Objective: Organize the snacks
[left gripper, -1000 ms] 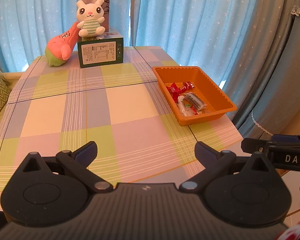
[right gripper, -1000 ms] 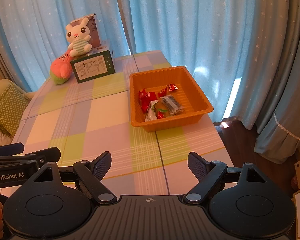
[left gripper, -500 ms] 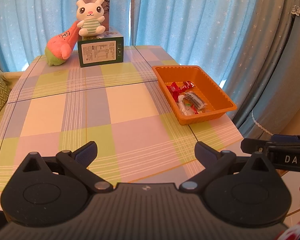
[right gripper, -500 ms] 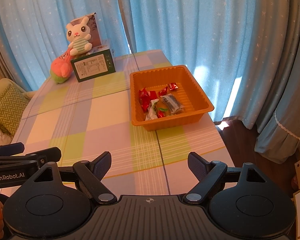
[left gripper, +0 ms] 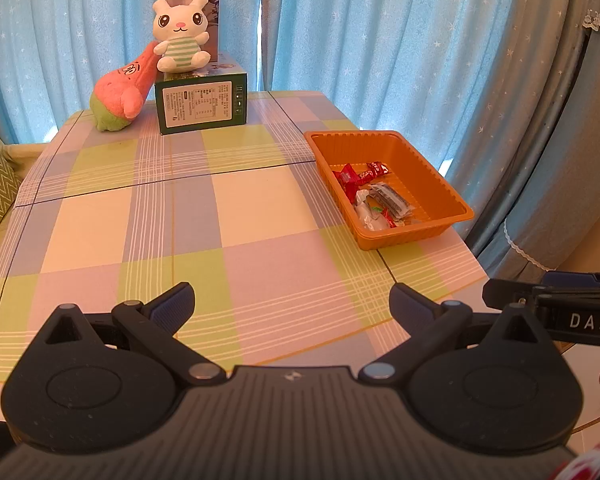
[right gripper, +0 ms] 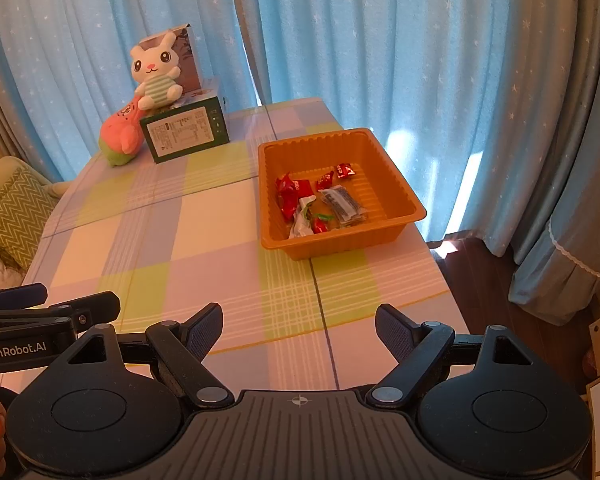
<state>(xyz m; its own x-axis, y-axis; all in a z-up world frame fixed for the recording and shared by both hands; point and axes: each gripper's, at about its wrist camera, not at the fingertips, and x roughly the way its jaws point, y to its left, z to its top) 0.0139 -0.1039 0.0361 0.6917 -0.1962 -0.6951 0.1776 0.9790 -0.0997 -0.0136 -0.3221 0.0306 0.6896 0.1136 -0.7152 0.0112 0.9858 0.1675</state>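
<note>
All snacks [right gripper: 318, 204] are seen inside the orange tray [right gripper: 396, 236]; both grippers' fingers [left gripper: 172, 306] [right gripper: 204, 330] are spread, nothing gripped; probably nothing more is needed.

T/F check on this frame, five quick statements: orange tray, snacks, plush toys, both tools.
1. The wrapped snacks lie inside the orange plastic tray. True.
2. The white rabbit plush sits on the checked tablecloth. False: it sits on the dark green carton.
3. The left tool holds a snack. False: open and holding nothing.
4. The right tool is open, with nothing between its fingers. True.
5. The pink star-shaped plush lies in the tray. False: it leans beside the carton.
</note>
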